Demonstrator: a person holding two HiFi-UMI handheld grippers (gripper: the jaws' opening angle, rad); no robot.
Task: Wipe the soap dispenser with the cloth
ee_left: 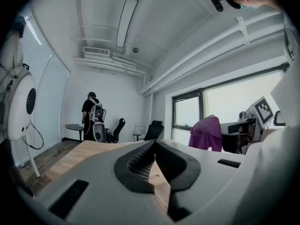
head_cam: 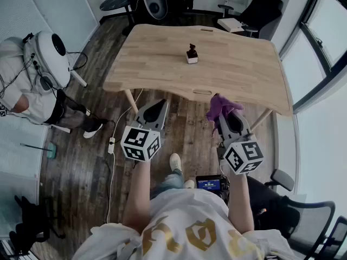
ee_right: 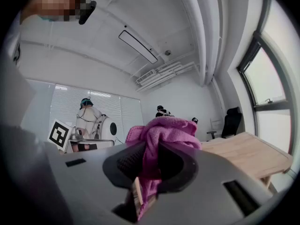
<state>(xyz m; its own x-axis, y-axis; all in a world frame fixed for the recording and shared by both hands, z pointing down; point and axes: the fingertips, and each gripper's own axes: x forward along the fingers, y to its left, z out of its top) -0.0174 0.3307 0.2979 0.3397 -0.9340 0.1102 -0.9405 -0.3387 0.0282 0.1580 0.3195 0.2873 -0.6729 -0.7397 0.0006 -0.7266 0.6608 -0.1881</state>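
Observation:
A small soap dispenser (head_cam: 192, 54) with a dark top and white base stands upright near the middle of the wooden table (head_cam: 238, 75). My right gripper (head_cam: 225, 116) is shut on a purple cloth (head_cam: 223, 106), bunched above its jaws, just short of the table's near edge. From the right gripper view the cloth (ee_right: 161, 134) fills the gap between the pads. My left gripper (head_cam: 158, 109) is shut with nothing in it, also before the near edge. The left gripper view shows the cloth (ee_left: 206, 133) off to the right; the dispenser is hidden there.
A person with white headgear (head_cam: 46, 58) stands at the left on the wood floor. Office chairs (head_cam: 260, 10) and a round table sit beyond the far edge. Another chair (head_cam: 303, 210) is at my lower right. Windows line the right side.

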